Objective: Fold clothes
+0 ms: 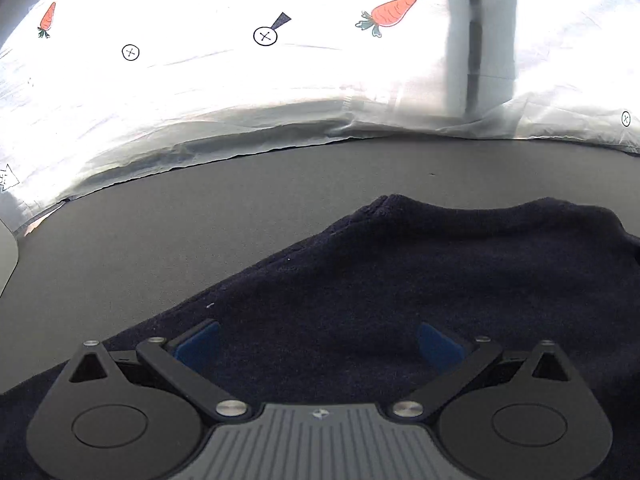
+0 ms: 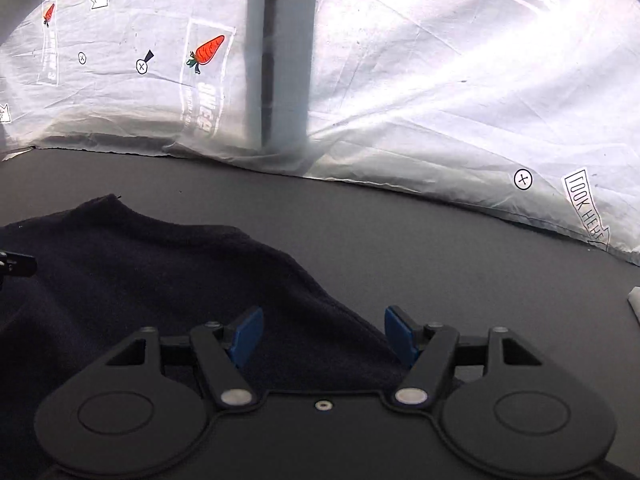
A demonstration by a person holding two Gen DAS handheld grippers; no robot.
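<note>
Hovering over navy garment point(image 1: 400, 280): left tongs point(image 1: 318, 344) spread; right tongs point(image 2: 324, 334) spread

Left gripper point(image 1: 319, 345) and right gripper point(image 2: 324, 335) (fingers spread wide) hold nothing.

Backlit carrot-print sheet point(image 2: 420, 80) behind dark tabletop point(image 2: 440, 240)

Dark grey table with garment and sheet

A matte dark grey table point(image 1: 168, 248) is seen, on which a dark navy garment point(image 1: 400, 288) is spread. Its far edge is met by a white printed sheet point(image 2: 440, 100). A small white object point(image 2: 635, 304) is glimpsed at the right.
</note>
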